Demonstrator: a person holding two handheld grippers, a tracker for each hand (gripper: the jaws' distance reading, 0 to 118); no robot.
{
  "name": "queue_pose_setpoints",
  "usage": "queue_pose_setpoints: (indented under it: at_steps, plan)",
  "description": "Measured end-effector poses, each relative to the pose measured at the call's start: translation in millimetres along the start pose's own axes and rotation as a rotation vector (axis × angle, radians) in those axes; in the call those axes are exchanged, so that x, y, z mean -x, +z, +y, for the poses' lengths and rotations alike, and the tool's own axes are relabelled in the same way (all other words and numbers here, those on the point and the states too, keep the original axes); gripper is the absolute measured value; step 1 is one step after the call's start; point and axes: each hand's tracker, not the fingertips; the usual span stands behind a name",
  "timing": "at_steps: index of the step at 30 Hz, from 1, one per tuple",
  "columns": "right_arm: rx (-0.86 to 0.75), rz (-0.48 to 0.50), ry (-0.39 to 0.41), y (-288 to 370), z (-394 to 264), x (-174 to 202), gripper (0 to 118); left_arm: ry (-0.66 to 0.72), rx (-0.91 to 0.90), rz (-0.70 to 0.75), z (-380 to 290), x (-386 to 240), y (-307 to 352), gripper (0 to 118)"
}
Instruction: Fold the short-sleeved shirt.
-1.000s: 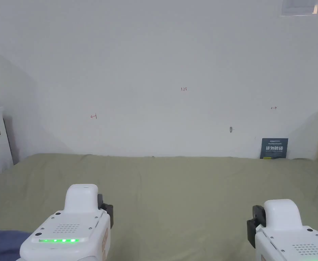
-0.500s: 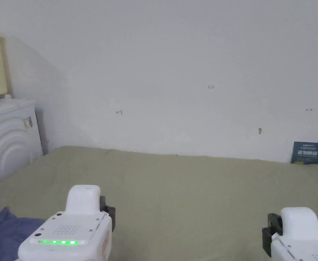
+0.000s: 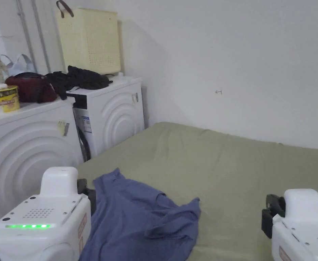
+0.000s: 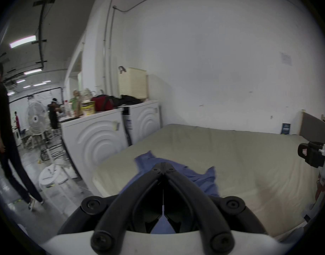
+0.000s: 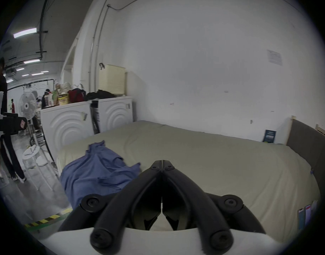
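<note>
A blue short-sleeved shirt [image 3: 141, 217] lies crumpled near the left front corner of the olive-green bed [image 3: 243, 170], part of it hanging over the front edge. It also shows in the left gripper view as the shirt [image 4: 200, 176] and in the right gripper view as the shirt [image 5: 95, 170]. My left gripper [image 4: 163, 164] hangs above the shirt, jaws shut together with nothing between them. My right gripper [image 5: 162, 162] hovers over bare sheet to the shirt's right, jaws shut and empty. In the head view both white gripper bodies sit low, left [image 3: 42, 217] and right [image 3: 300, 224].
Two white washing machines [image 3: 110, 112] stand against the bed's left side, with a cream basket [image 3: 88, 40], dark clothes and a red bag [image 3: 31, 86] on top. A person [image 4: 5, 139] walks on the floor at far left near a fan [image 4: 36, 115]. A grey headboard [image 5: 308, 156] bounds the right.
The head camera has swung left, bringing the washing machines and the blue shirt into view. Both grippers stay low in the picture, still shut.
</note>
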Motion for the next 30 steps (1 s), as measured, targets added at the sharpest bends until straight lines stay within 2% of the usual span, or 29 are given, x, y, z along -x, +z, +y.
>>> queue_pose_setpoints:
  at_steps: [5,15,20,24,30]
  plan:
    - [0.021,0.039,0.004,-10.3,-4.6,16.5,0,0.027,0.019,0.034,-7.8,19.2,-1.6,0]
    - [0.071,0.030,0.007,-20.9,-13.8,10.8,0,0.022,0.105,-0.027,-24.3,2.5,-45.4,0]
    - [0.104,0.024,0.014,-31.7,-24.3,8.9,0,0.038,0.232,-0.100,-39.7,-18.3,-101.6,0]
    - [0.154,0.020,0.018,-42.9,-37.9,11.1,0,0.019,0.401,-0.178,-68.6,-37.7,-170.9,0]
    - [0.222,0.027,-0.029,-64.3,-58.3,10.5,0,0.006,0.576,-0.203,-112.9,-61.3,-252.8,0]
